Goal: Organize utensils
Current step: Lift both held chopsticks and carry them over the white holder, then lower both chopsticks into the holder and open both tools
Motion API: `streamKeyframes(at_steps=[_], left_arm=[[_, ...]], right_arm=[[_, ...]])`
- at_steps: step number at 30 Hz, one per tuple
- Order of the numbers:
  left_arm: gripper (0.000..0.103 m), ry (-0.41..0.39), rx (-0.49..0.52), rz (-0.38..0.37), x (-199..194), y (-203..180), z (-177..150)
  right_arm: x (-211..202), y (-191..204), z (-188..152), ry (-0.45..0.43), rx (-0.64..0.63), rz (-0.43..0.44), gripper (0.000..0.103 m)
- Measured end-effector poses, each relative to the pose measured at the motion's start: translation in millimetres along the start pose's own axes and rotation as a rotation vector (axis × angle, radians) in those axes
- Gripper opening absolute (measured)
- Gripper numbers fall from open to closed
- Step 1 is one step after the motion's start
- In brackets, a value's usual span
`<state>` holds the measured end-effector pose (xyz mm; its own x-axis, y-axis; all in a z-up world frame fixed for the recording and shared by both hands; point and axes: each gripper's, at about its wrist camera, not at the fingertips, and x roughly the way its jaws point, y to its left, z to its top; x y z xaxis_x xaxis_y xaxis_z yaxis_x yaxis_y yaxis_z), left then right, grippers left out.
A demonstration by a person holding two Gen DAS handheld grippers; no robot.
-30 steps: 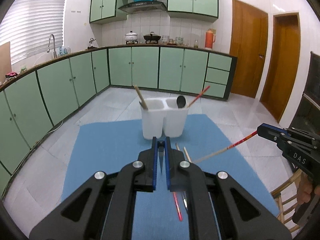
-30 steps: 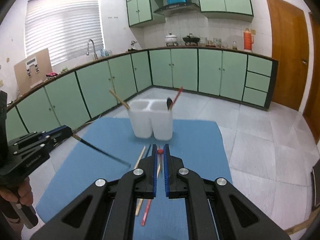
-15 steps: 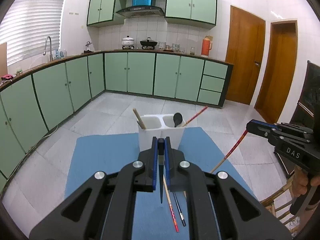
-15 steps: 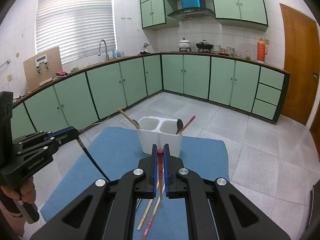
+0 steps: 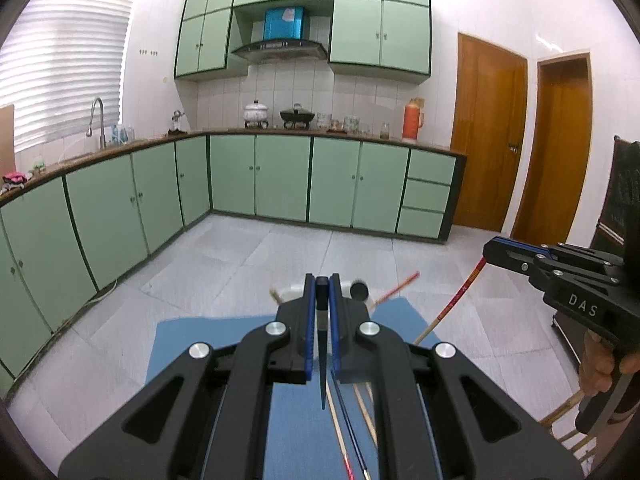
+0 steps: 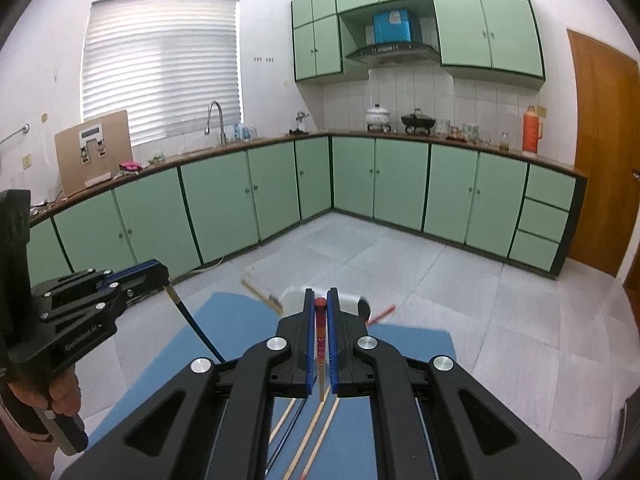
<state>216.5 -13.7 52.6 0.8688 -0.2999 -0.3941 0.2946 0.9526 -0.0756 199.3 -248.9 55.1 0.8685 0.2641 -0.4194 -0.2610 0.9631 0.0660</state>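
My left gripper (image 5: pixel 321 284) is shut on a dark chopstick (image 5: pixel 322 360) that hangs point down; it also shows in the right wrist view (image 6: pixel 160 276). My right gripper (image 6: pixel 320 300) is shut on a red-topped chopstick (image 6: pixel 320 344); it also shows in the left wrist view (image 5: pixel 490 246). Both are raised above the blue mat (image 5: pixel 188 344). The white two-part utensil holder (image 6: pixel 292 296) stands at the mat's far end, mostly hidden behind the fingers, with a wooden stick (image 6: pixel 260 294), a black spoon (image 5: pixel 359 290) and a red chopstick (image 5: pixel 396 288) in it.
Several loose chopsticks (image 6: pixel 316 432) lie on the mat below the grippers. Green kitchen cabinets (image 5: pixel 280 180) run along the back and left walls. A wooden chair (image 5: pixel 568 424) shows at the lower right. Grey tiled floor (image 5: pixel 360 256) surrounds the mat.
Both grippers have risen and tilted up with their chopsticks, so the holder has dropped low in both views and is now mostly hidden behind the fingers.
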Motion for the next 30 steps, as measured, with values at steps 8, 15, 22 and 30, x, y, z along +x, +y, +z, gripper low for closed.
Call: streamKeyframes(at_steps=[8,15,22,30], left_arm=[[0.006,-0.083,0.004,0.008,19.1,-4.5,44.4],[0.006,-0.128,0.003,0.028,52.2,-6.5,75.4],[0.006,-0.118,-0.015,0.052,101.4,-1.0,75.4],[0.006,-0.037,-0.033,0.074,155.7,9.0,48.6]], right_arm=[[15.5,-7.7,37.8,-0.067,0.002,-0.005,0.006],[44.9,-17.2,61.8,-0.088,0.007,-0.024,0.006],[82.7,-25.3,64.9,-0.066,0.013,-0.056,0.006],[129.6,-31.0,40.5,0.001,0.038,-0.068,0.006]])
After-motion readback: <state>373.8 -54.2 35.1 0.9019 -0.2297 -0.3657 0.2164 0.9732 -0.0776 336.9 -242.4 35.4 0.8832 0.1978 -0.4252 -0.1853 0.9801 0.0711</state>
